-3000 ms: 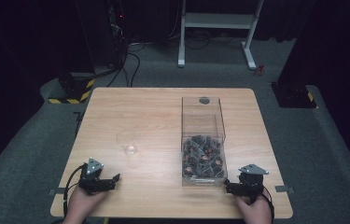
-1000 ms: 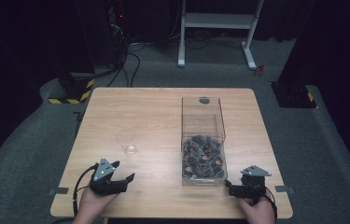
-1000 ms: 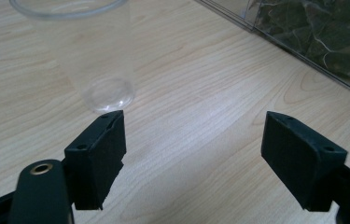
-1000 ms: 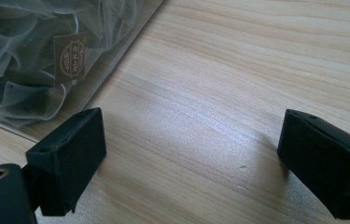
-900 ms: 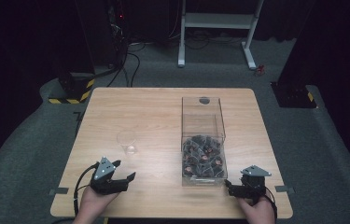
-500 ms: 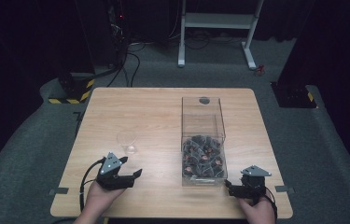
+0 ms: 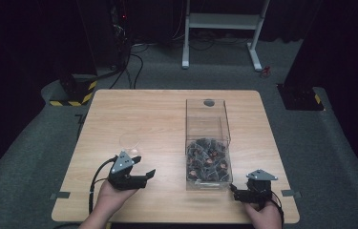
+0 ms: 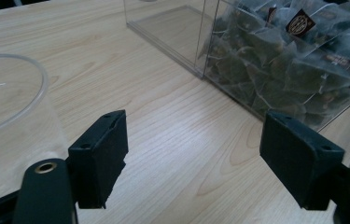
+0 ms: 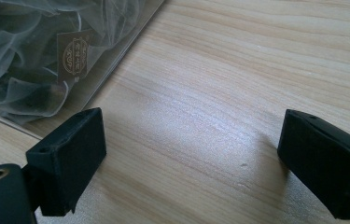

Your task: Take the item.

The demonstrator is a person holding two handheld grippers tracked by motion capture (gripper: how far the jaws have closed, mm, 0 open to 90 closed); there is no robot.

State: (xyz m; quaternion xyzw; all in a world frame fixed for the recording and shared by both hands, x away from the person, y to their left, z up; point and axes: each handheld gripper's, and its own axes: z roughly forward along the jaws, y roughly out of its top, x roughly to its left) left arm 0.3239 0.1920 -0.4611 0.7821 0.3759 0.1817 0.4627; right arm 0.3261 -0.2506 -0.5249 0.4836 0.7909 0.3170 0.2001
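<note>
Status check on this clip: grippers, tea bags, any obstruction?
Left gripper open, empty, beside clear cup. Right gripper open, empty, by clear box. Tea bags heaped in box, untouched. No obstruction between them.

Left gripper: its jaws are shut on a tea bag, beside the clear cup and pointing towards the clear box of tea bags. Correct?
Not quite. The left gripper holds nothing: the left gripper view shows its jaws wide apart with only bare table between them. The rest stands: the clear cup is beside it and the clear box of tea bags lies ahead.
</note>
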